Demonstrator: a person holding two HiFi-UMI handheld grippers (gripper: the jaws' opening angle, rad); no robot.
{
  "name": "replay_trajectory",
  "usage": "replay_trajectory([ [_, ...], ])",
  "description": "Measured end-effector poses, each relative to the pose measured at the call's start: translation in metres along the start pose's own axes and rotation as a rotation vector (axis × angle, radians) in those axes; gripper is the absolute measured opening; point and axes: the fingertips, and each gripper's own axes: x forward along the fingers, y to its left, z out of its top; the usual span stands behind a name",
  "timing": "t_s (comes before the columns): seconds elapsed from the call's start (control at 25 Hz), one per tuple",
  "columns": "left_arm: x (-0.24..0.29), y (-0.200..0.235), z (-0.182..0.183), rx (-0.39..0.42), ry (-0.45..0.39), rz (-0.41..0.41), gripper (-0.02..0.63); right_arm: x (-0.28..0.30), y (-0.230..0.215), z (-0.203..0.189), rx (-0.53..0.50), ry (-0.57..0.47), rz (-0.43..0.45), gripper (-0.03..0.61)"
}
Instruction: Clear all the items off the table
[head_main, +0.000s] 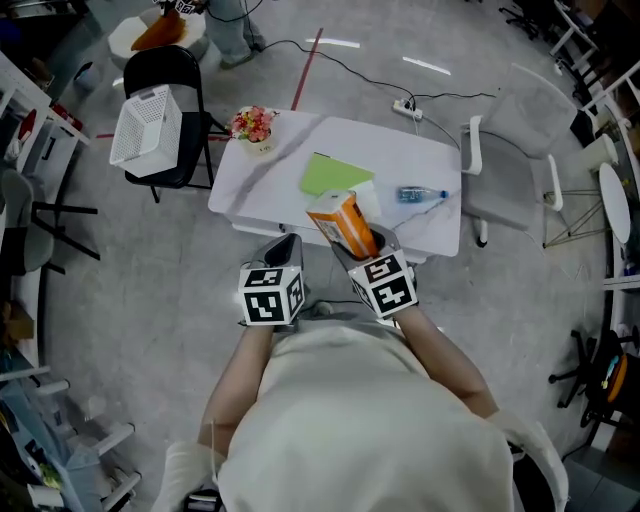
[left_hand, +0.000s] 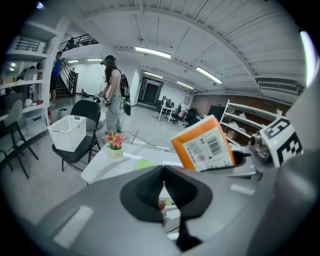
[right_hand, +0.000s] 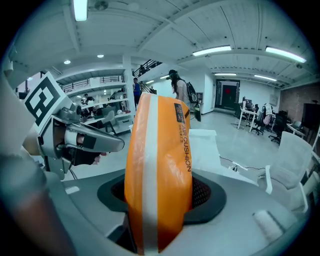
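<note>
right hand-held gripper (right_hand: 159, 199) aslant around pouch (right_hand: 157, 150)

I read this as an open-plan office and lab hall. Grey concrete floor (head_main: 150, 290) with tape lines (head_main: 307, 68), and a power strip (head_main: 407, 107) trailing its cable near the far edge of the white table (head_main: 260, 185). Strip lights (left_hand: 152, 52) on a bare ceiling, metal shelving (left_hand: 247, 120), swivel chairs (right_hand: 260, 122) at desks at the far end, and a staircase (left_hand: 65, 82) up to a mezzanine (right_hand: 100, 80).
</note>
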Motion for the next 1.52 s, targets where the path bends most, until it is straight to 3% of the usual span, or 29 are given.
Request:
replay_trajectory([
  [0.36,-0.021,0.069,0.002,-0.085,-0.024,0.088,0.009,0.045,0.048,0.035,-0.057,-0.003,0.099,0.253],
  [0.72,-0.044,0.170,0.020,-0.134,-0.052,0.148,0.009,0.106,0.104,0.088,-0.078,-0.002,0.143,0.253],
  [1.12,-0.065,0.288,0.051,-0.179,-0.071,0.163,0.009,0.177,0.173,0.161,-0.087,-0.007,0.155,0.253],
  [1.52,-0.078,0.373,0.060,-0.176,-0.055,0.141,0.009,0.233,0.225,0.204,-0.076,0.000,0.133,0.253],
])
